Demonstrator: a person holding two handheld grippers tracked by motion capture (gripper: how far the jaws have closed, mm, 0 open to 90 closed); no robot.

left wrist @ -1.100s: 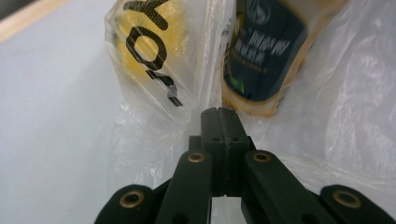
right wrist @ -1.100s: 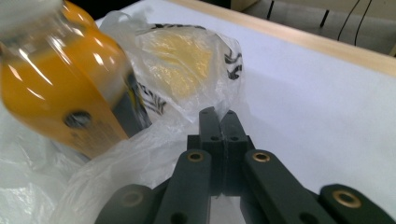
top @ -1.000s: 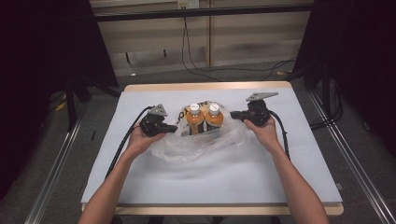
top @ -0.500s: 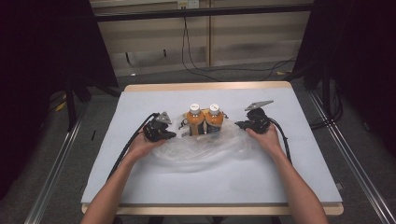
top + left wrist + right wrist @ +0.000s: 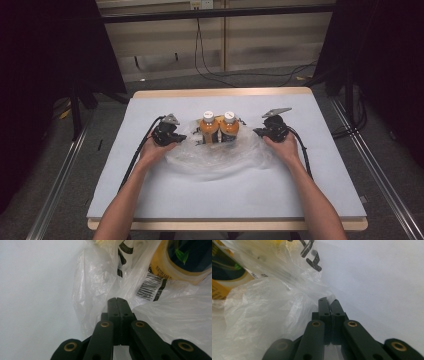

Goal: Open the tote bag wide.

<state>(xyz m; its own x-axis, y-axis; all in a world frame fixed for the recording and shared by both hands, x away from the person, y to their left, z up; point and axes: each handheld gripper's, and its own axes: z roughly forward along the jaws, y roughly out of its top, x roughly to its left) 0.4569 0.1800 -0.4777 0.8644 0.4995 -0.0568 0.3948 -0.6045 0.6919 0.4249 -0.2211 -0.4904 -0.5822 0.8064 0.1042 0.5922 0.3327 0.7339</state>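
Your jaws are pressed together on both sides, each pair pinching the thin film of the clear plastic bag (image 5: 215,155): your left gripper (image 5: 176,137) holds the bag's left edge, your right gripper (image 5: 260,132) its right edge. The bag lies crumpled at the middle of the white table (image 5: 320,175), spread low between your hands. Two orange bottles (image 5: 219,129) with white caps stand upright, side by side and touching, in the bag's far part, between the two grippers.
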